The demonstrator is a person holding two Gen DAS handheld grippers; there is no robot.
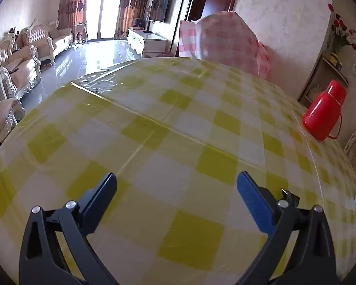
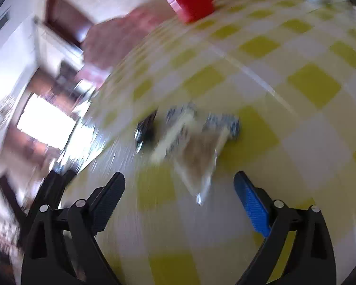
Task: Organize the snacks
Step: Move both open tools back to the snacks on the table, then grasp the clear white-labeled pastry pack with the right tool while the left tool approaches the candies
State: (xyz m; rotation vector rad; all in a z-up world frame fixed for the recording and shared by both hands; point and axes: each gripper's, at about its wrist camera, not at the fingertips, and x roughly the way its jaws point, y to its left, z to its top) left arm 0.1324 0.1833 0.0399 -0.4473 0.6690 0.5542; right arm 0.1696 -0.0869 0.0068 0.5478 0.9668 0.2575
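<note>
No readable text, label or number anywhere.

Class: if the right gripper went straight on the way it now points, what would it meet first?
Probably the snack packets lying on the checked tablecloth, just ahead of the open right gripper. The view is motion-blurred, so depth is uncertain.
</note>
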